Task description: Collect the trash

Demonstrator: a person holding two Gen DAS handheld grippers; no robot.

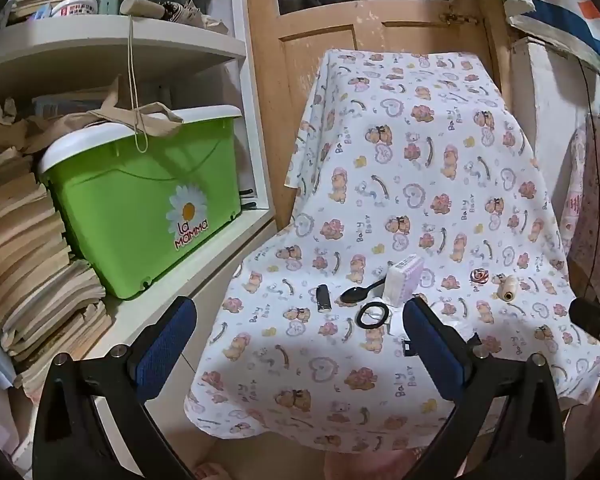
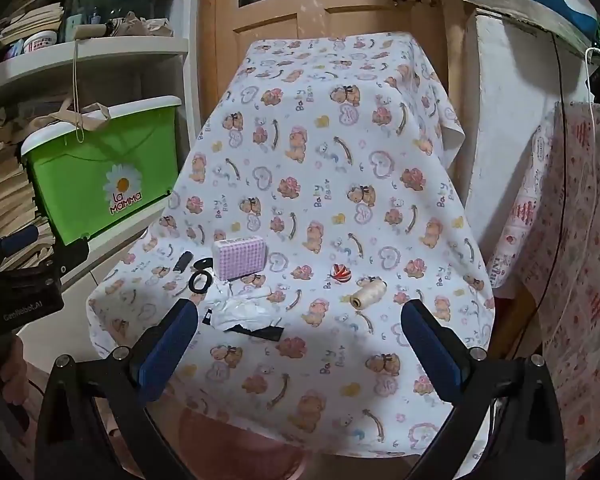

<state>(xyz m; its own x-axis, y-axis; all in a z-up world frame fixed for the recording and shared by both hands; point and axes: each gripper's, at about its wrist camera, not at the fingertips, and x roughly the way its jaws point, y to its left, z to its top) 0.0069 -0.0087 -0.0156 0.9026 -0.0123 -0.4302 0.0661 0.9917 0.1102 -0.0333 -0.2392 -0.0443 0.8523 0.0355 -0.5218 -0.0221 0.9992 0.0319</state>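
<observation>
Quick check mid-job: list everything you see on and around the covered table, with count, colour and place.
tissue pack: one, lilac, upright, mid-table
crumpled wrapper: one, white and black, front of the pack
ring: one, black, left of wrapper
spoon: one, black, beside ring
cylinder: one, black, far left
ball: one, red-white, right of pack
thread spool: one, cream, lying right
storage box: one, green, shelf left
left gripper: open, empty
right gripper: open, empty

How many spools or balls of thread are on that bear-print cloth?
2: a cream thread spool lying on its side at the right, and a red-and-white thread ball just behind it. Others could be hidden.
</observation>
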